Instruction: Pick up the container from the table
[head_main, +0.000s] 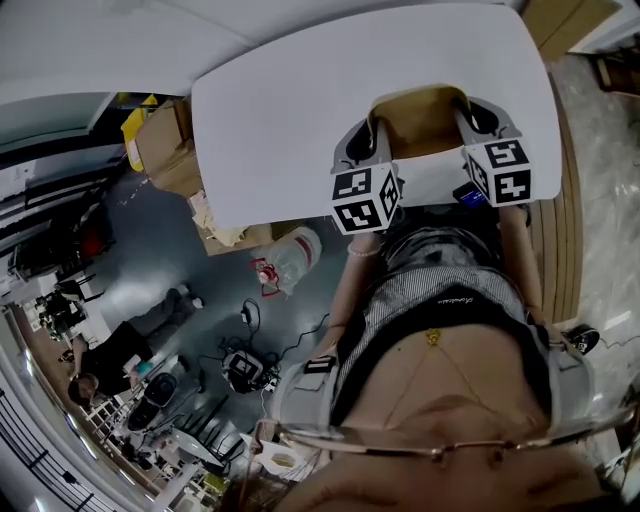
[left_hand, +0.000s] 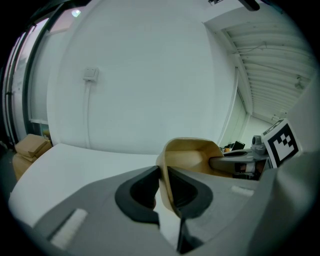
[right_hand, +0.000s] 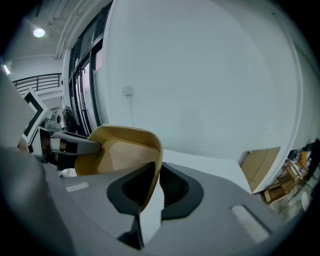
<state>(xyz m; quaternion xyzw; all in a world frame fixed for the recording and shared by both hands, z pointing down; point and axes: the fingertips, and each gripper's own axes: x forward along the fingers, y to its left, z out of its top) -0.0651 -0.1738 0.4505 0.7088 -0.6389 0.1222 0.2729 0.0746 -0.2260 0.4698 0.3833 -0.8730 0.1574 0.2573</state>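
A tan, thin-walled container (head_main: 420, 125) is held over the near edge of the white table (head_main: 280, 120), one gripper on each side. My left gripper (head_main: 372, 138) is shut on its left rim, my right gripper (head_main: 478, 122) on its right rim. In the left gripper view the rim of the container (left_hand: 192, 155) is pinched between the dark pads (left_hand: 145, 192), and the right gripper (left_hand: 240, 162) reaches in from the far side. The right gripper view shows the container (right_hand: 125, 150) clamped the same way between its pads (right_hand: 172, 190). I cannot tell whether the container's base touches the table.
Cardboard boxes (head_main: 165, 140) stand on the floor left of the table, with a white bag (head_main: 295, 260) and cables below them. A person (head_main: 110, 350) sits at lower left. A white wall rises just beyond the table. More cardboard (right_hand: 262, 165) leans at the right.
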